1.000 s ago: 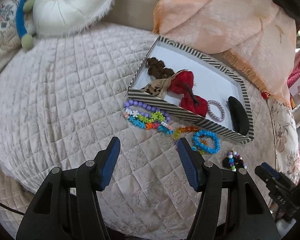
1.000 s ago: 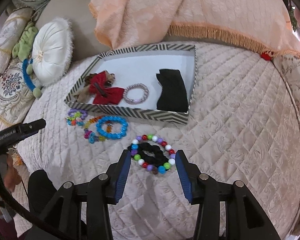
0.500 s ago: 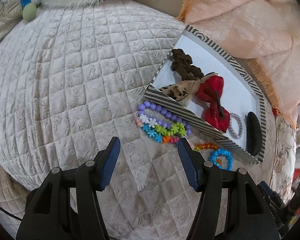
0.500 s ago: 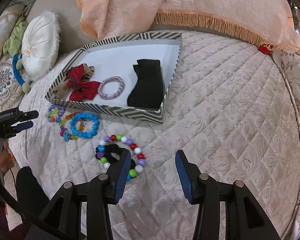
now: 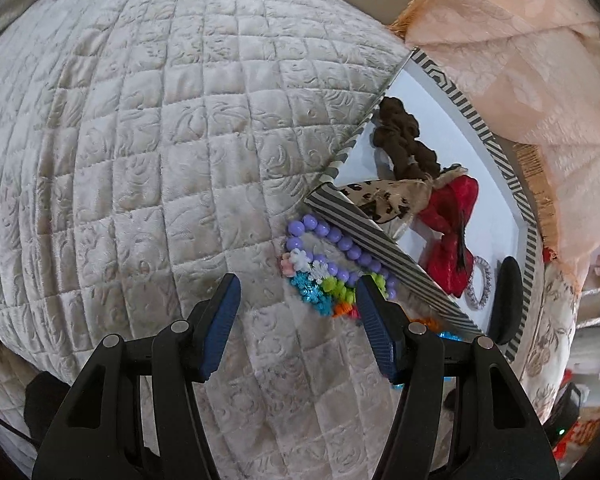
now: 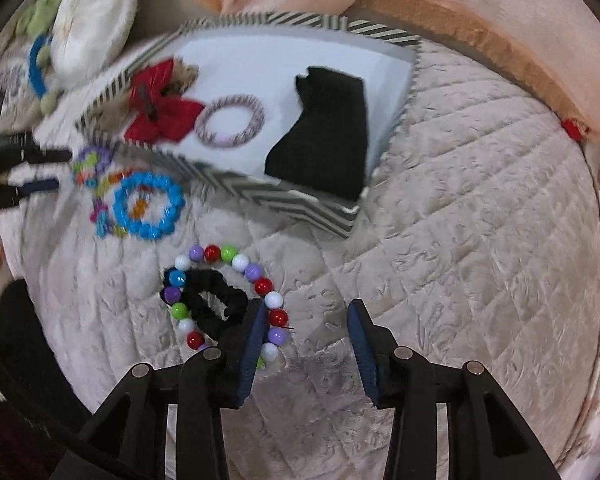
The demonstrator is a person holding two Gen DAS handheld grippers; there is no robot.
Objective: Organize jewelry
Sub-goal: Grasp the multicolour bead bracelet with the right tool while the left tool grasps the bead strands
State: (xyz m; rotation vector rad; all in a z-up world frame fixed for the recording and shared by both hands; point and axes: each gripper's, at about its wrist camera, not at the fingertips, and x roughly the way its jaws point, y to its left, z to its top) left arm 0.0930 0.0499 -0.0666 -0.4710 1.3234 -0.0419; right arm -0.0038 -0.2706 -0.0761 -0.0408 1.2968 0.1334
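Since a second ago both grippers have been lowered toward the loose beads on the quilted bedspread [image 5: 148,168]: the left gripper [image 5: 296,304], jaws wide and empty, is now set beside the purple bead bracelet [image 5: 332,240] and flower bead bracelet [image 5: 320,288] at 1 o'clock, while the right gripper [image 6: 306,332], moderately open and closing, has its left pad over the multicolour bead bracelet [image 6: 236,296] ringing a black scrunchie [image 6: 216,300], so pickups are judged imminent. In the striped box [image 6: 300,204], at 12 o'clock, a red bow [image 6: 160,112], a pink-and-white hair tie [image 6: 230,120] and a black cloth [image 6: 324,132] are held, with the blue bead bracelet [image 6: 148,204] left outside at 10 o'clock.
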